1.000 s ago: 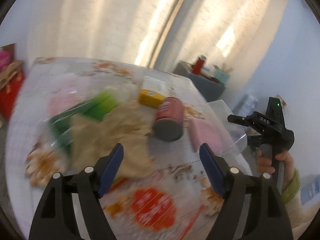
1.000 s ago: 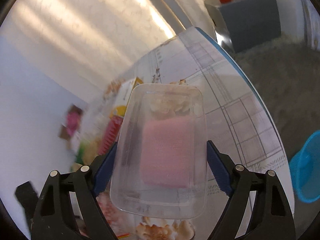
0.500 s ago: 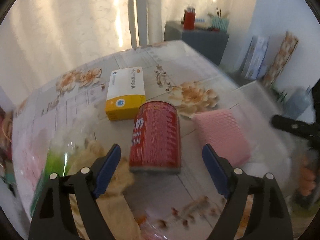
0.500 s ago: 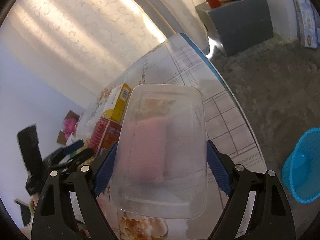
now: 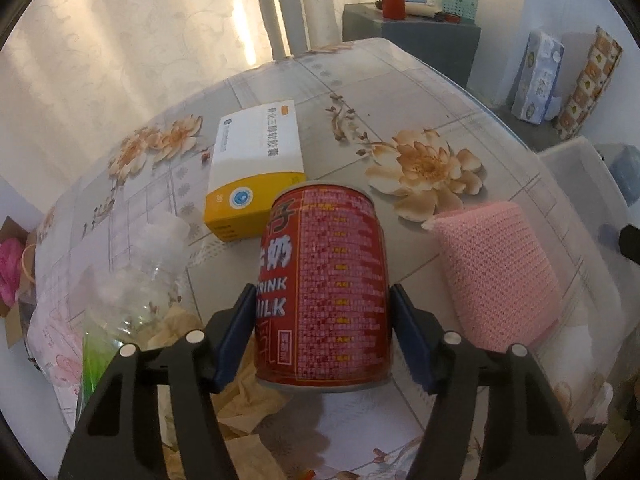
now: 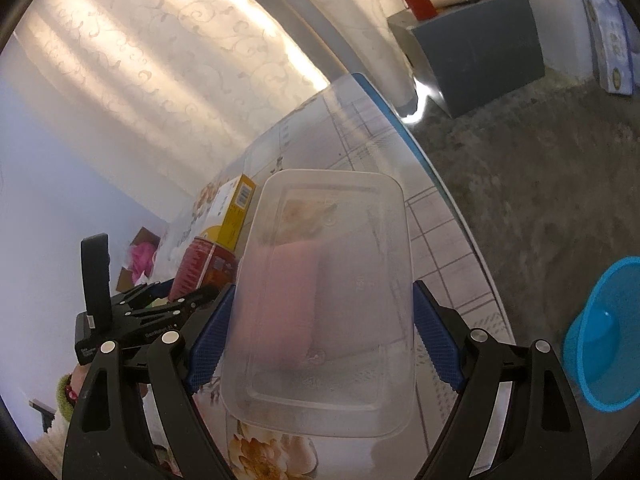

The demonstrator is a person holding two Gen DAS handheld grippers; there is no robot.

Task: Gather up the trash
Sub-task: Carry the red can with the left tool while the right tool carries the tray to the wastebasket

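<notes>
The left gripper (image 5: 322, 332) straddles a red drink can (image 5: 324, 284) standing upright on the table. Its 2 blue pads have just been closing and now sit against the can's sides, apparently pinching it. The right gripper (image 6: 320, 328) holds a clear plastic tub (image 6: 324, 304) across its width, open side facing the camera, tilted above the table's near edge.

The step in hand looks like picking up the can to drop it into the tub. The next move likely calls for a firm squeeze, a straight lift, then a short carry toward 3 o'clock, where the tub waits.

In the left view, a pink knitted sponge (image 5: 500, 276) lies at 3 o'clock of the can, just beside it. A yellow and white medicine box (image 5: 256, 168) lies at 11 o'clock, close behind. At 8 o'clock are crumpled brown paper (image 5: 240, 400) and a clear crushed bottle with a green label (image 5: 120, 300).

The table (image 5: 360, 92) wears a glossy cloth printed with peach flowers. Sheer patterned curtains (image 5: 140, 40) glow behind it. A grey cabinet (image 5: 420, 36) stands at 1 o'clock, and a blue basket (image 6: 604, 332) sits on the floor in the right view.
</notes>
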